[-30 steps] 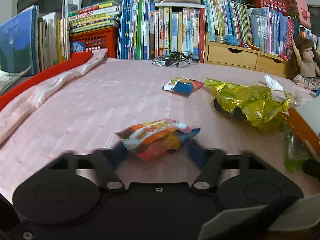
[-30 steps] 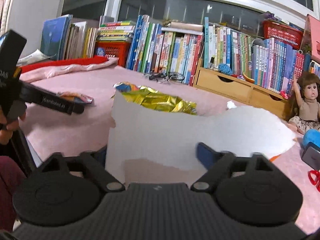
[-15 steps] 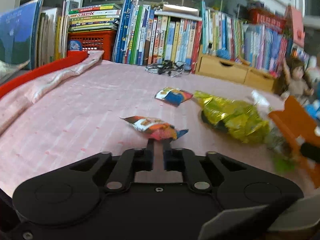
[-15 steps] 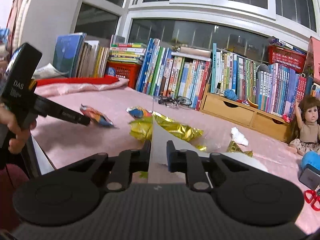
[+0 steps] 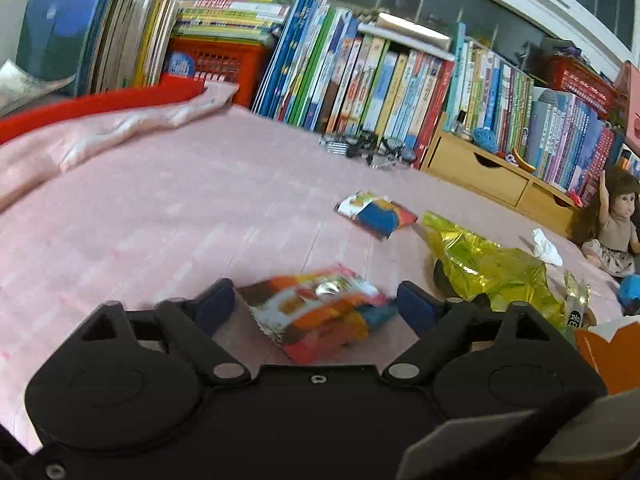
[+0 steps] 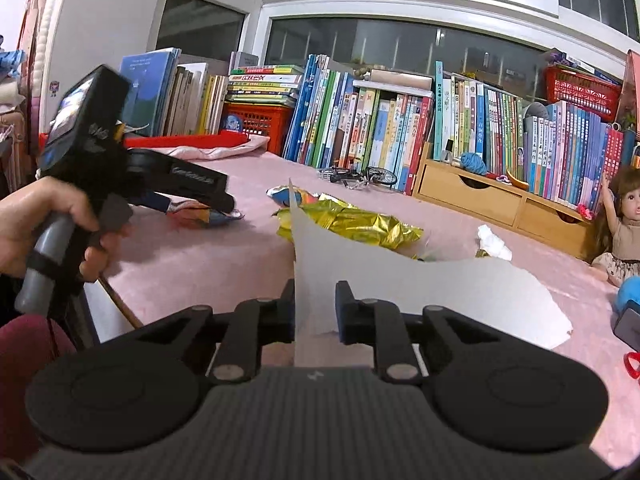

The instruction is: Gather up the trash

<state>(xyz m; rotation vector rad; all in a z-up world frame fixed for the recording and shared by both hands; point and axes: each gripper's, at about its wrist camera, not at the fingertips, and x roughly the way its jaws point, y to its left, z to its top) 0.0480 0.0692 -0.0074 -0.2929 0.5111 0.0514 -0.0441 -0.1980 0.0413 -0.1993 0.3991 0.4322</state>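
Two grippers are in play, and we note risk at both. The left gripper (image 5: 316, 304) has its jaws wide apart, straddling an orange snack wrapper (image 5: 320, 314) that lies on the pink bedcover (image 5: 160, 208) between the fingers. That wrapper is blurred in the left wrist view, so we cannot tell whether it is settled. In our judgement a thin, slippery packet may slide or flatten when the jaws close, leaving them gripping nothing. The right gripper (image 6: 316, 312) has its jaws narrowly apart with the edge of a white paper bag (image 6: 400, 288) between them; whether they truly pinch it we cannot tell. If that hold is loose, the bag mouth may sag or drop. Farther right lie a blue wrapper (image 5: 376, 214), a gold foil bag (image 5: 492, 272) and a white tissue (image 5: 546, 246), all uncollected
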